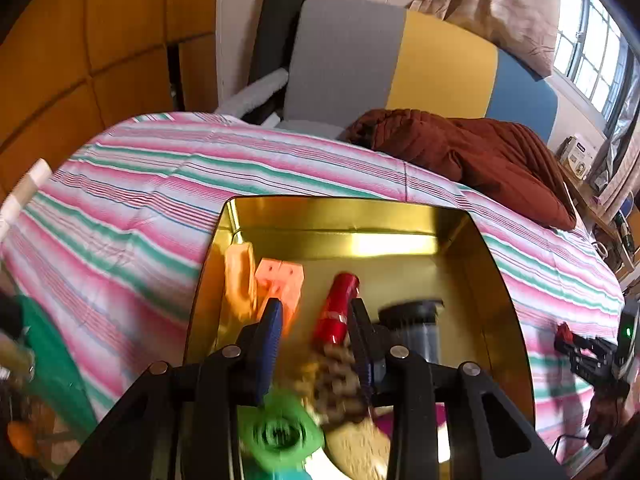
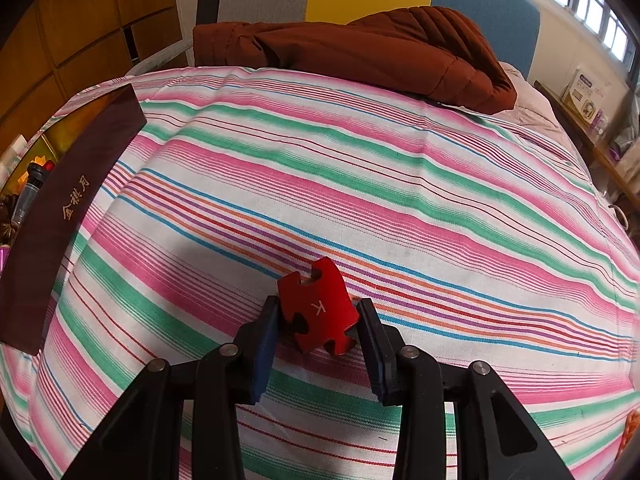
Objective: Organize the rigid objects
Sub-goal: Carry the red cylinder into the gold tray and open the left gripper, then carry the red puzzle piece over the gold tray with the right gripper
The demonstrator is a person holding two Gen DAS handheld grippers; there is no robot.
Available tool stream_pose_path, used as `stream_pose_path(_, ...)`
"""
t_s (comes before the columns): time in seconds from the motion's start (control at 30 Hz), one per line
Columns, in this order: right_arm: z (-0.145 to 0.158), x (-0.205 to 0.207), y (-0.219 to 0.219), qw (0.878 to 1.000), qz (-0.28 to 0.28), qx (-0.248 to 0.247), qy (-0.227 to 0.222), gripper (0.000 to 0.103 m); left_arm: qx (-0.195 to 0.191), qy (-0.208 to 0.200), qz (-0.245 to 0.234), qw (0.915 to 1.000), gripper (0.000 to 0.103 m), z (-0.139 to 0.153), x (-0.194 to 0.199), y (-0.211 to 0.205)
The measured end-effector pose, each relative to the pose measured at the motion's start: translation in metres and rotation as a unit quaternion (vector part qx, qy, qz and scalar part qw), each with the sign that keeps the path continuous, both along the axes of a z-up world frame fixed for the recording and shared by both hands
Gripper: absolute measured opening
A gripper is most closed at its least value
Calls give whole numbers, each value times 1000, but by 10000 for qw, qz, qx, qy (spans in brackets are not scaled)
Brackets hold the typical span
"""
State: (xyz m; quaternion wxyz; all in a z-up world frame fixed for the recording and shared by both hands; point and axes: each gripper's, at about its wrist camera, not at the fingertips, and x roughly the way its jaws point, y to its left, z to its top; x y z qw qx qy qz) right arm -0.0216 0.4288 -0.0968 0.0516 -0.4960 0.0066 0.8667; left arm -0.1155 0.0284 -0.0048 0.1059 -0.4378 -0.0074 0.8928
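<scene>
In the left wrist view my left gripper [image 1: 316, 308] is open above a gold tin box [image 1: 496, 280] on the bed. The box holds a red cylinder [image 1: 338, 308], an orange block [image 1: 282, 284], an orange piece [image 1: 240, 280], a dark grey cylinder [image 1: 416, 320], a brown spotted object [image 1: 336, 380] and a green ring-shaped piece [image 1: 280, 432]; nothing sits between the fingers. In the right wrist view my right gripper [image 2: 318, 308] is shut on a red puzzle piece [image 2: 320, 312] marked K, just above the striped bedspread [image 2: 360, 184]. The box's dark maroon side [image 2: 60, 216] shows at the left.
A brown quilted jacket [image 2: 360, 52] lies at the far side of the bed. A grey, yellow and blue headboard [image 1: 400, 64] stands behind it. Wooden cabinets [image 1: 80, 60] are at the left. A cluttered shelf [image 2: 588, 100] and window are at the right.
</scene>
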Motion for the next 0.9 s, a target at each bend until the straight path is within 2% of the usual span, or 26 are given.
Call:
stream_pose_path(0.13, 0, 0, -1, 10000, 2, 9, -2, 39, -90, 290, 14, 9995, 33, 5, 33, 2)
stream_pose_path(0.43, 1, 1, -1, 10000, -5, 46, -4, 38, -333, 490, -111, 9982, 33, 1, 71, 14)
stream_pose_path(0.9, 1, 3, -2, 9999, -68, 87, 0, 38, -375, 548, -193, 9976, 33, -2, 86, 12)
